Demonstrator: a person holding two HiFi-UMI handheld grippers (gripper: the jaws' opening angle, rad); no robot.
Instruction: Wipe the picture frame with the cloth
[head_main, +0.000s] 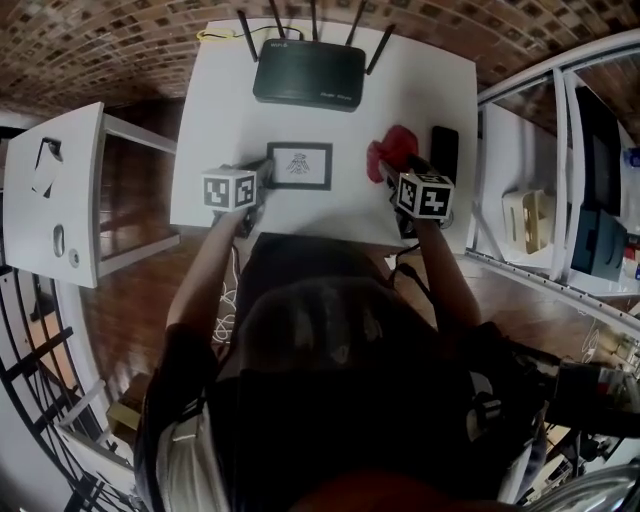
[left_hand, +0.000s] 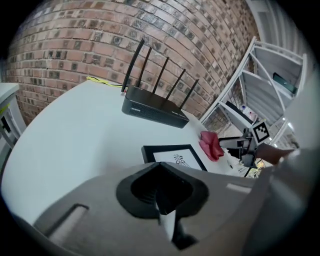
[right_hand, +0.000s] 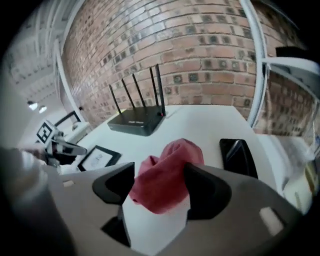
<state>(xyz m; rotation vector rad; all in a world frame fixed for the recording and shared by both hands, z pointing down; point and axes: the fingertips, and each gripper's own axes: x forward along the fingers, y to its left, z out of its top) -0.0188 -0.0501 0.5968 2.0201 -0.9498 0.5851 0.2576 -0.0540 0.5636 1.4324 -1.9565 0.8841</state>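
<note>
At the far left, side table (head_main: 60, 190): white, standing apart from the main table over a wooden floor; the few things on it are too small to name.
White table (head_main: 420, 100): square top in the middle of the scene, with its far edge against a brick wall.
Left gripper (left_hand: 162, 187): jaws pressed together with nothing between them; it points down at the near left part of the table, tips just beside the left edge of the frame, and whether they touch cannot be told.
Picture frame (head_main: 300, 165): black border and white mat with a small dark drawing; it lies flat near the middle of the table, between the two grippers.
Router (head_main: 308, 75): black with five upright antennas, at the far side of the table, well beyond the frame.
Cloth (right_hand: 167, 177): red and bunched in a heap on the table, right of the frame with a gap of bare table between them.
Right gripper (right_hand: 159, 182): jaws spread wide with the cloth lying between them, not squeezed.
Phone (head_main: 444, 150): black, flat on the table just right of the cloth.
Shelf unit (head_main: 520, 130): white frame at the far right, beside the table.
</note>
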